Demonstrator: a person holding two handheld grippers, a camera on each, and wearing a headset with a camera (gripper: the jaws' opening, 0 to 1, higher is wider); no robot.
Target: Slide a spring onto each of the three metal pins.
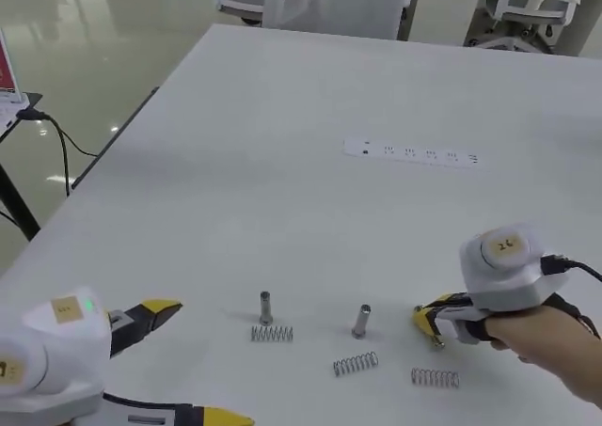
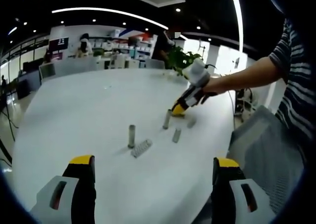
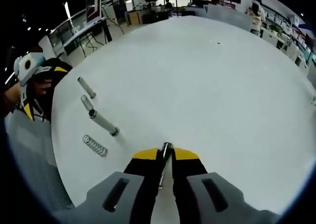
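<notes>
Bench point(image 1: 282, 181): carrying 3 springs point(image 1: 356, 363).
Right gripper point(image 1: 428, 321): pinching 3rd pin point(image 3: 167, 147) right of middle pin point(image 1: 361, 321), probably standing it.
Left gripper point(image 2: 153, 160): hanging spread.

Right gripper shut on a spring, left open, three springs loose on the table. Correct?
No: the right gripper is shut on a pin, not a spring; the right gripper view shows it. The left gripper is open, three springs loose on the table.

pin point(image 3: 167, 146): mostly hidden between right gripper point(image 3: 166, 155) fingers point(image 3: 148, 160) | left gripper point(image 1: 198, 362): cut off by head view's bottom edge
</notes>
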